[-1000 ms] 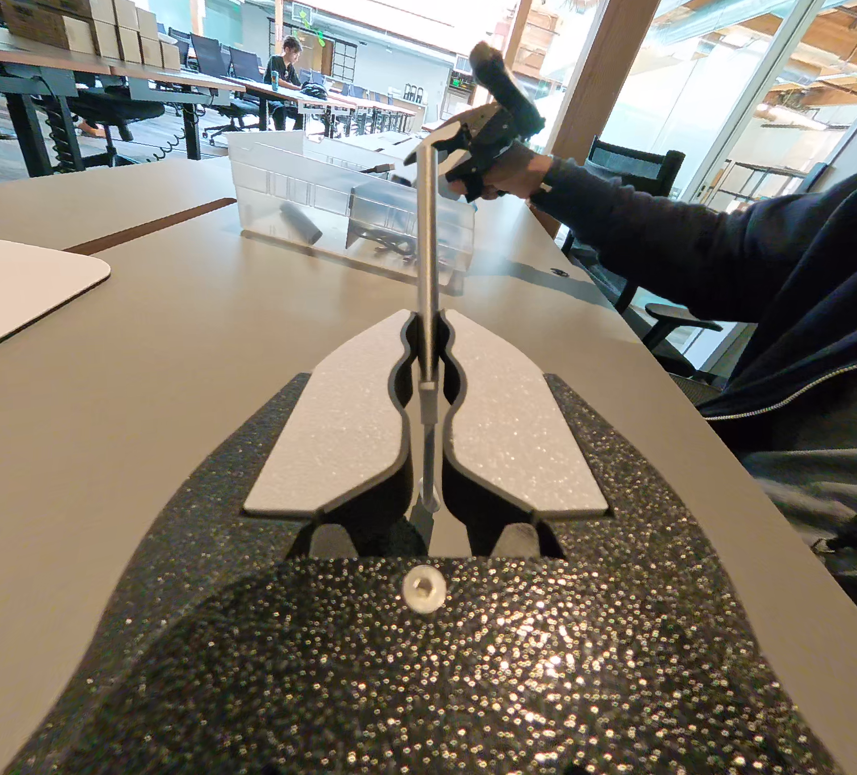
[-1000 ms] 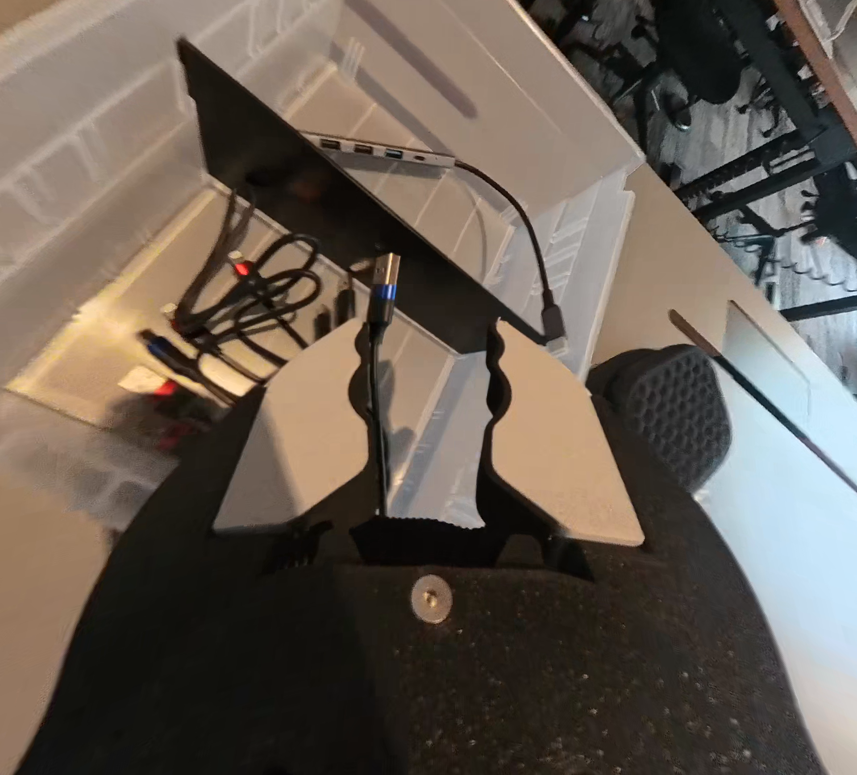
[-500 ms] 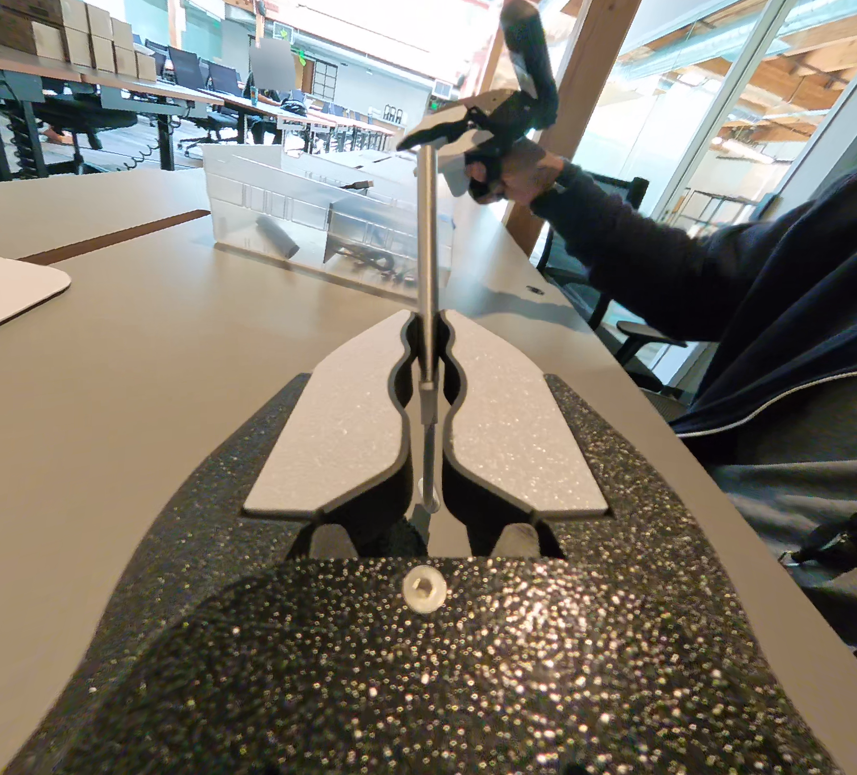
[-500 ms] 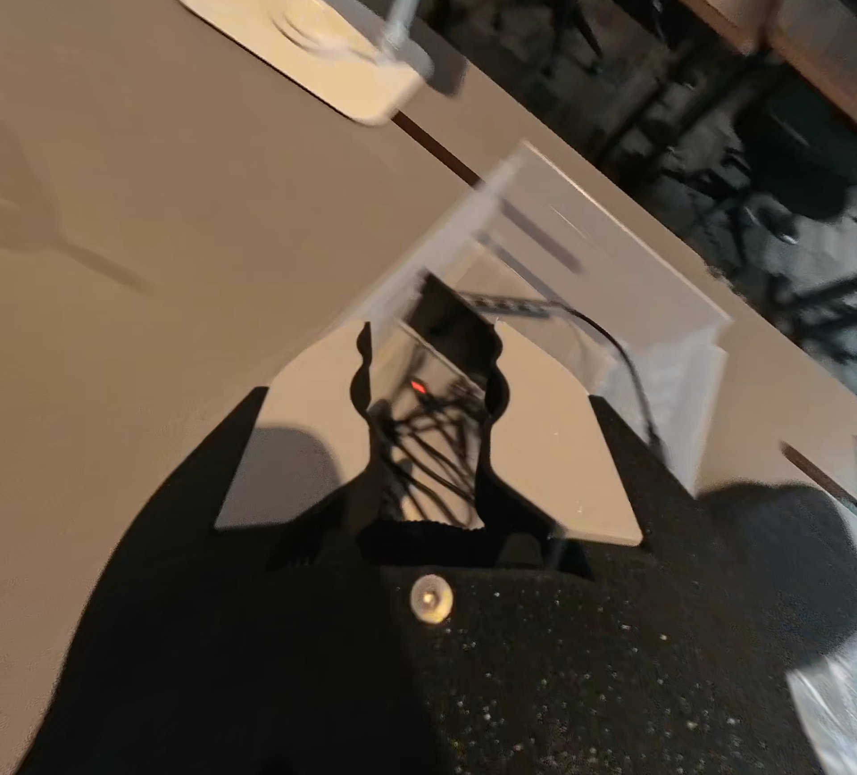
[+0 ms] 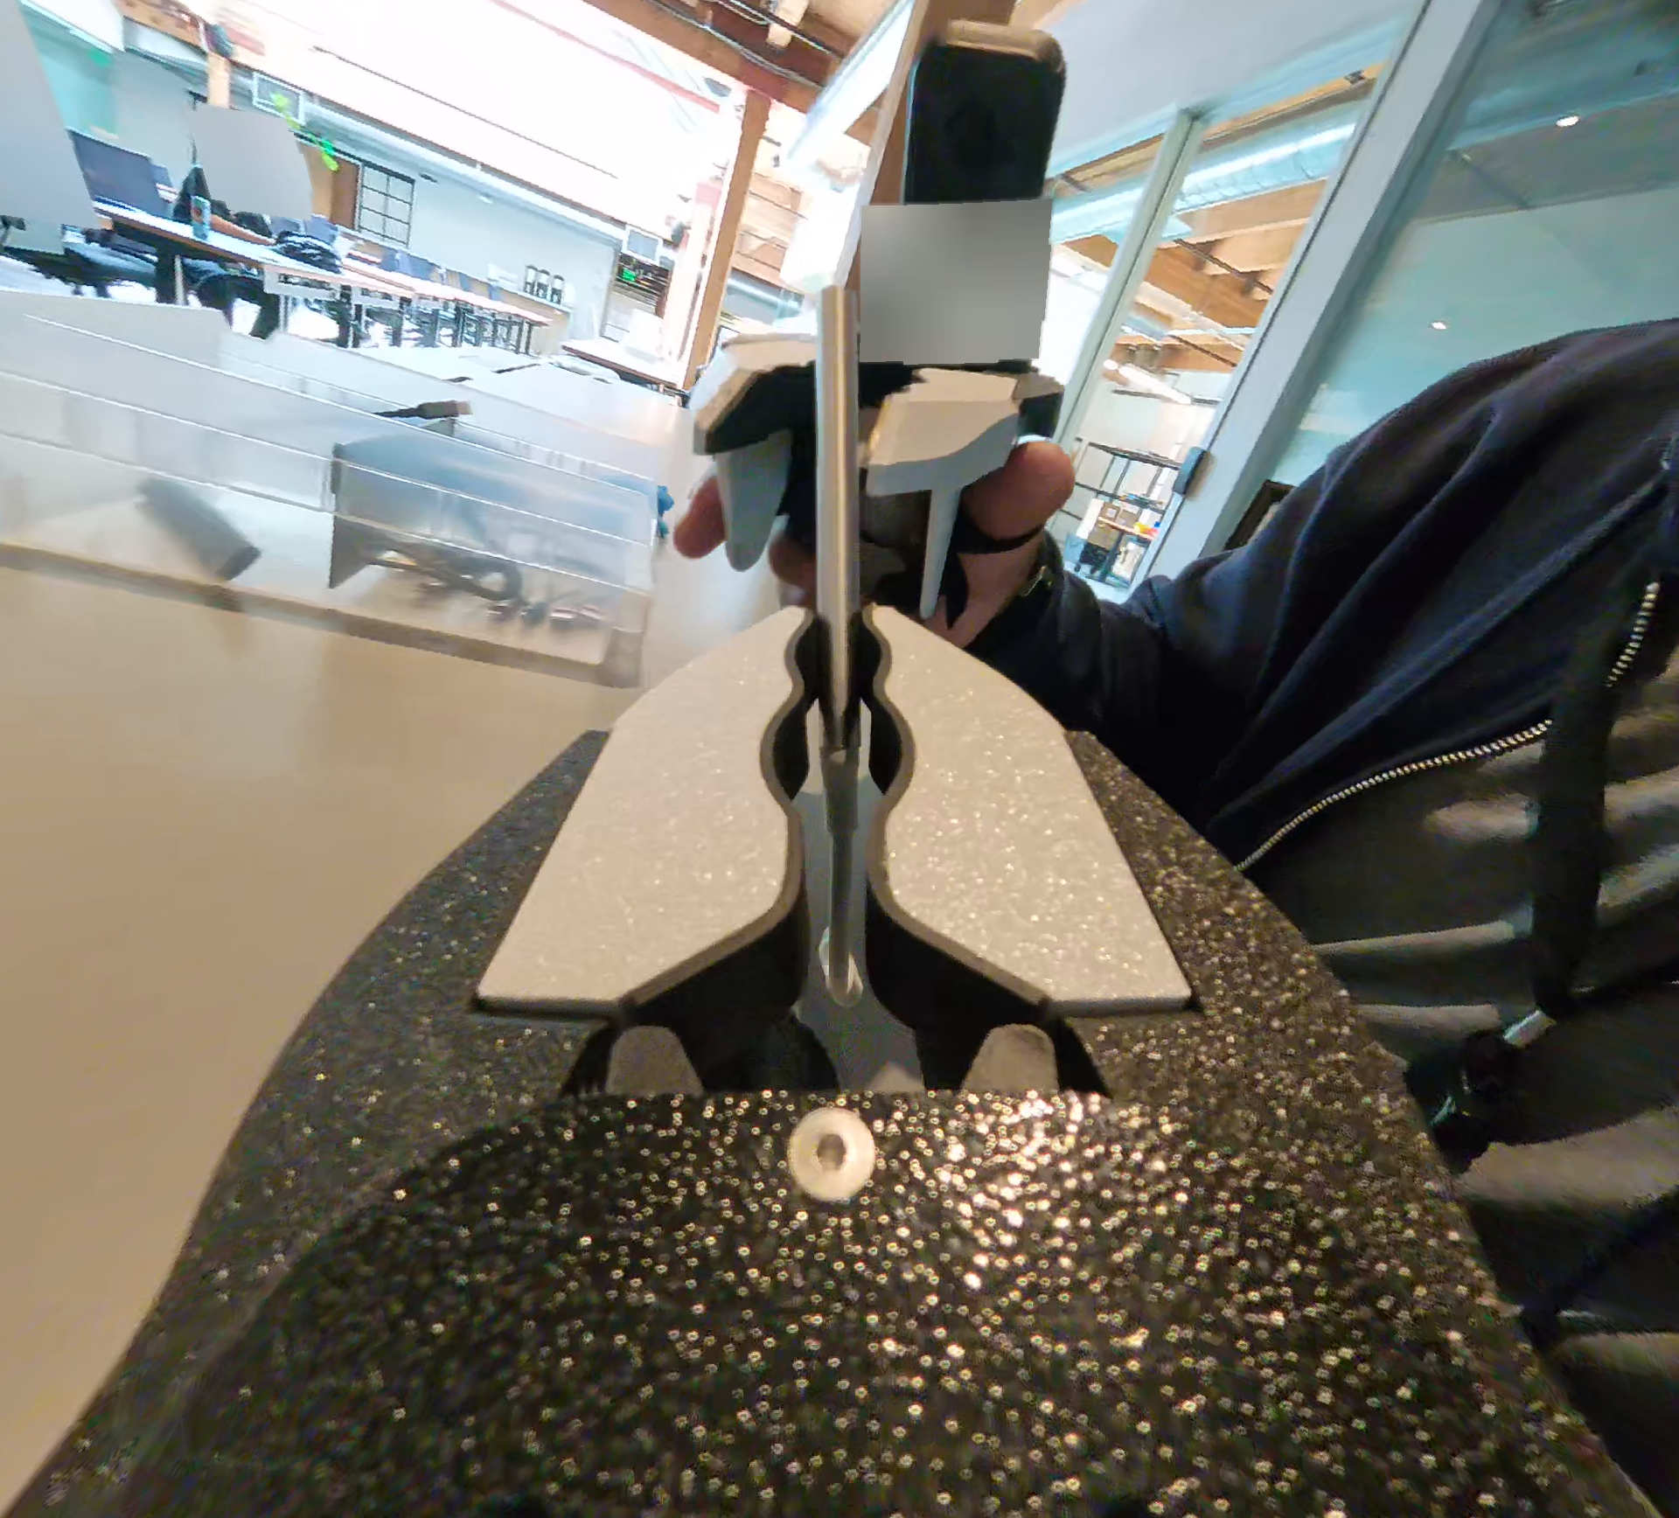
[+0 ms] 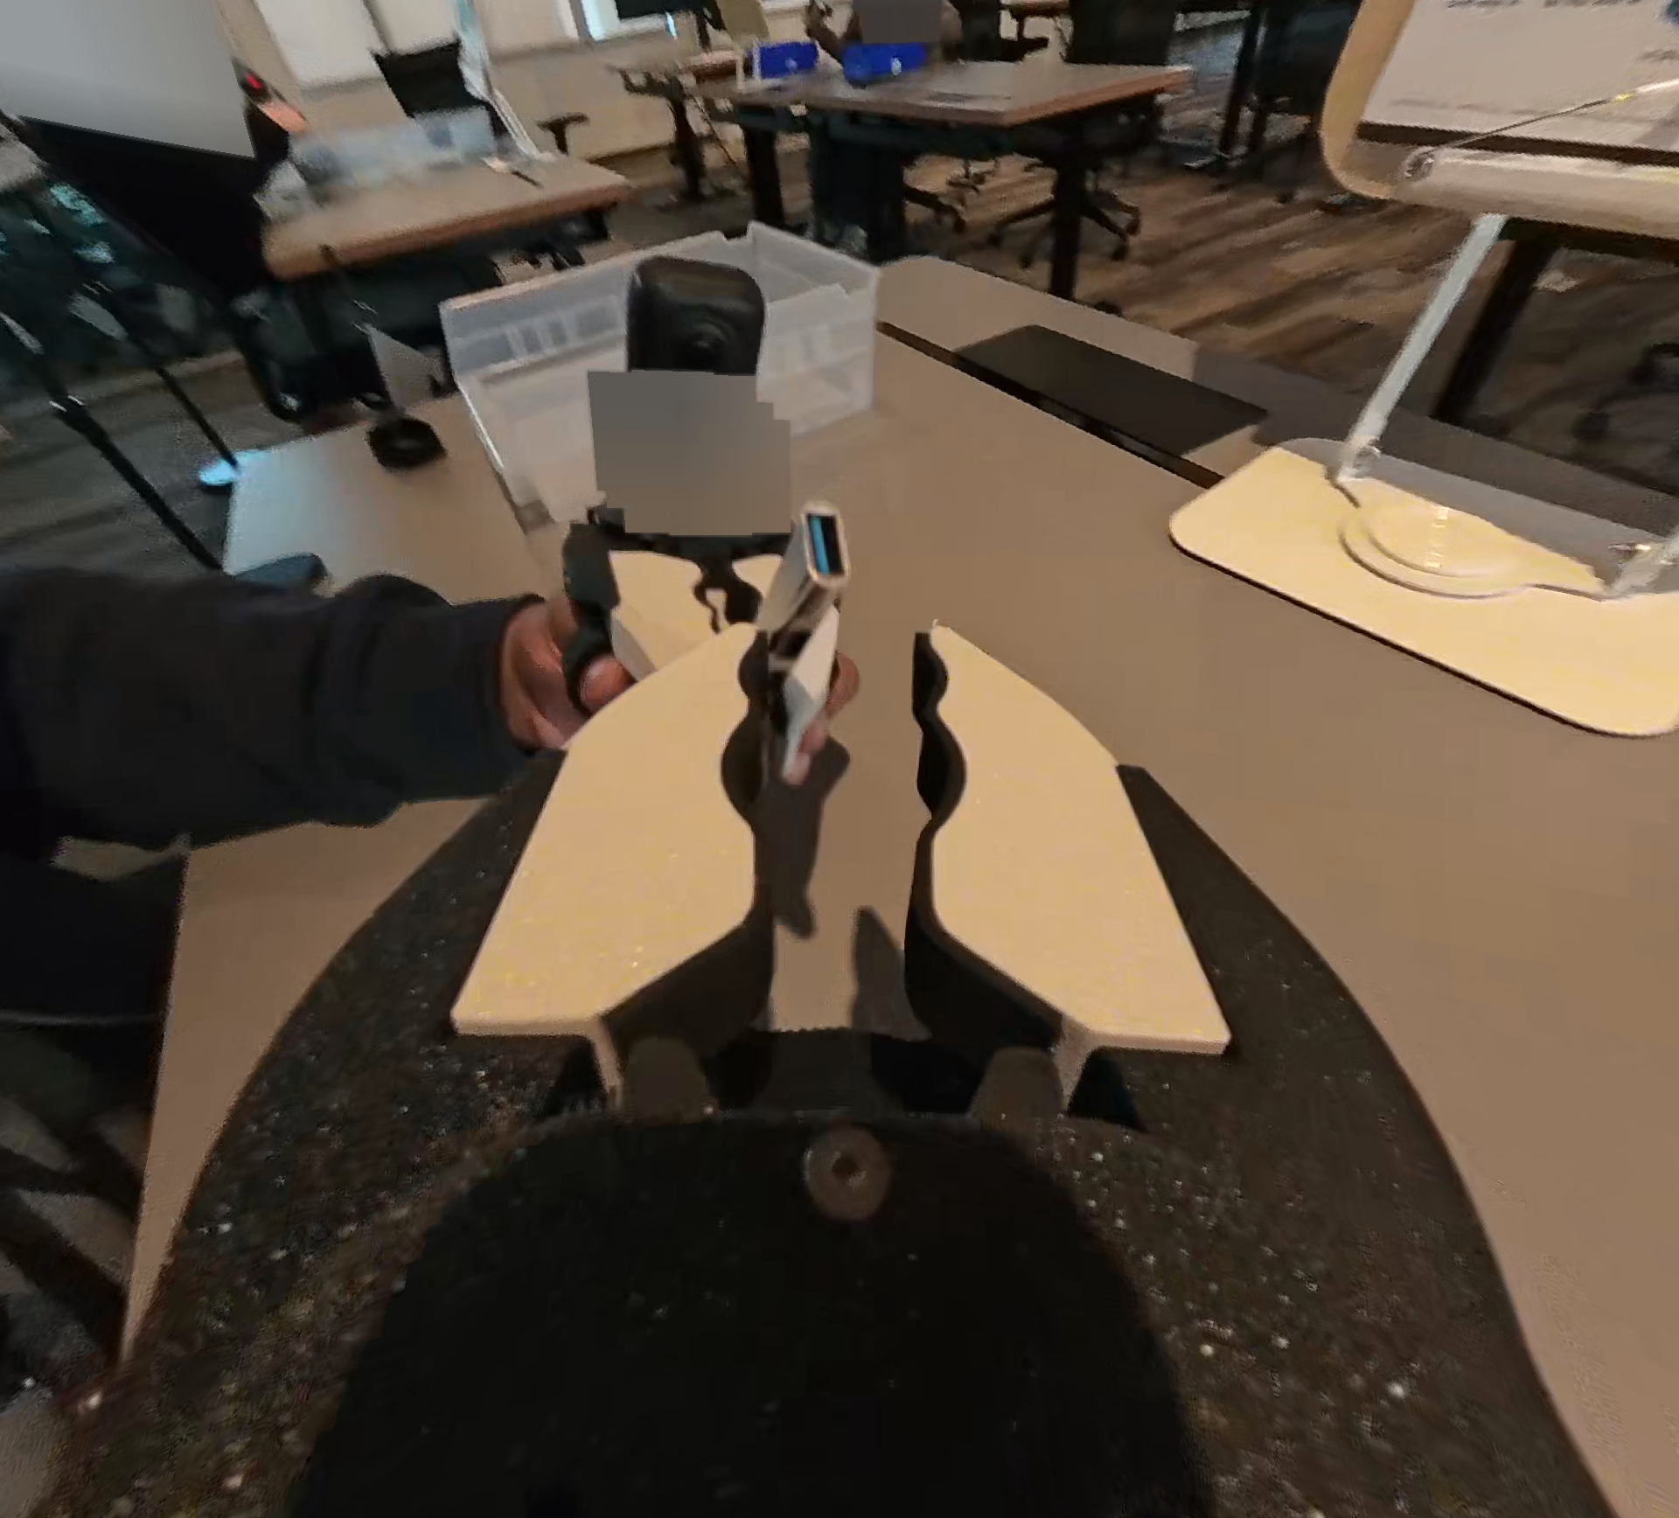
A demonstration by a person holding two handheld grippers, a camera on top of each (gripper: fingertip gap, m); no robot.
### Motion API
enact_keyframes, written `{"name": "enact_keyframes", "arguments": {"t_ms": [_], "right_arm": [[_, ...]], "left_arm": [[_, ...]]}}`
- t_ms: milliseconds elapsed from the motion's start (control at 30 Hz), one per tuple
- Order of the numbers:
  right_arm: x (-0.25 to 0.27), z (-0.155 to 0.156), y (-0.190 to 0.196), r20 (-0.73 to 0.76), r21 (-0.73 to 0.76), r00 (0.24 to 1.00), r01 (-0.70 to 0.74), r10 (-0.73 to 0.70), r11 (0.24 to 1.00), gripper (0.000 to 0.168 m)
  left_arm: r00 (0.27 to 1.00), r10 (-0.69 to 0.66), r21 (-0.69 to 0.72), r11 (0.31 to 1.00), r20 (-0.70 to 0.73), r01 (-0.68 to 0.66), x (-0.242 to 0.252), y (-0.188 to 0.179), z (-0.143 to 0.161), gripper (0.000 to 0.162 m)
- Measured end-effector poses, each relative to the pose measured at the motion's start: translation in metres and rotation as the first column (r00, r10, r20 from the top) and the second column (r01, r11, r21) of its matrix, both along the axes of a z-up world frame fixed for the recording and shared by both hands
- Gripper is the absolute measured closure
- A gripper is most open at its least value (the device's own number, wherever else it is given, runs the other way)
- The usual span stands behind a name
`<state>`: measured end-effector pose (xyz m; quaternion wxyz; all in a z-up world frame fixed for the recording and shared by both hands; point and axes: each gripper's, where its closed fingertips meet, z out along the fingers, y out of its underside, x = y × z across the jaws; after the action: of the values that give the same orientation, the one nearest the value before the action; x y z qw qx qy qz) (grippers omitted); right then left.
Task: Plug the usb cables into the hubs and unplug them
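Observation:
My left gripper [image 5: 838, 639] is shut on a slim silver USB hub [image 5: 836, 475], which stands edge-on out of the fingers above the grey table [image 5: 227, 748]. In the right wrist view the hub [image 6: 804, 575] shows a blue port at its free end, clamped in the left gripper [image 6: 781, 648]. My right gripper [image 6: 840, 657] is open and empty, facing the hub a short way off. It also shows in the left wrist view [image 5: 845, 530], held by a hand just behind the hub. USB cables [image 5: 472, 566] lie in a clear bin [image 5: 273, 430].
The bin [image 6: 818, 311] stands at the table's far side, with a black divider [image 5: 400, 475] and a grey cylinder [image 5: 195, 539] inside. A white stand base [image 6: 1417, 566] and a black pad [image 6: 1117, 393] lie to the right. A person's dark sleeve [image 5: 1317, 611] reaches in. Less than 4 cm separates the two grippers' tips. Left tips and right tips are each some 35 cm from the white stand base [image 6: 1417, 566].
A second ago my right gripper held a USB cable over the bin. It now holds nothing and has swung round to face the hub. The left gripper stays shut on the hub.

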<state>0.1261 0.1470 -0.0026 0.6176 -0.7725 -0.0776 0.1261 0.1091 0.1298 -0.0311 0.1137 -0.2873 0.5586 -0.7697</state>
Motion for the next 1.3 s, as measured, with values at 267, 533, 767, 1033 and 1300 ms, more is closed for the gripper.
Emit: {"name": "enact_keyframes", "arguments": {"t_ms": [267, 533, 767, 1033, 1300], "right_arm": [[-0.016, 0.008, 0.006, -0.117, 0.097, 0.991, -0.057, 0.068, 0.994, 0.157], [-0.011, 0.012, 0.0, -0.009, 0.123, 0.999, -0.034, 0.036, 0.992, 0.161], [0.056, 0.063, -0.039, 0.116, 0.213, 0.978, 0.145, -0.172, 0.966, 0.161], [0.23, 0.122, -0.08, 0.681, 0.132, 0.571, 0.52, -0.458, 0.844, 0.161], [0.344, 0.029, -0.051, 0.822, -0.301, 0.563, 0.548, -0.079, 0.78, 0.161]], "left_arm": [[0.998, -0.055, -0.039, 0.998, -0.004, 0.055, -0.003, -0.005, 0.001, 0.155], [0.999, -0.045, -0.18, 0.983, -0.021, 0.04, 0.001, 0.006, 0.008, 0.14], [0.992, 0.122, -0.246, 0.962, -0.002, -0.119, 0.007, 0.048, 0.014, 0.142], [0.991, 0.132, -0.251, 0.959, -0.017, -0.132, 0.008, 0.054, 0.012, 0.146], [0.991, 0.133, -0.225, 0.965, -0.017, -0.133, 0.009, 0.05, 0.01, 0.147]]}}
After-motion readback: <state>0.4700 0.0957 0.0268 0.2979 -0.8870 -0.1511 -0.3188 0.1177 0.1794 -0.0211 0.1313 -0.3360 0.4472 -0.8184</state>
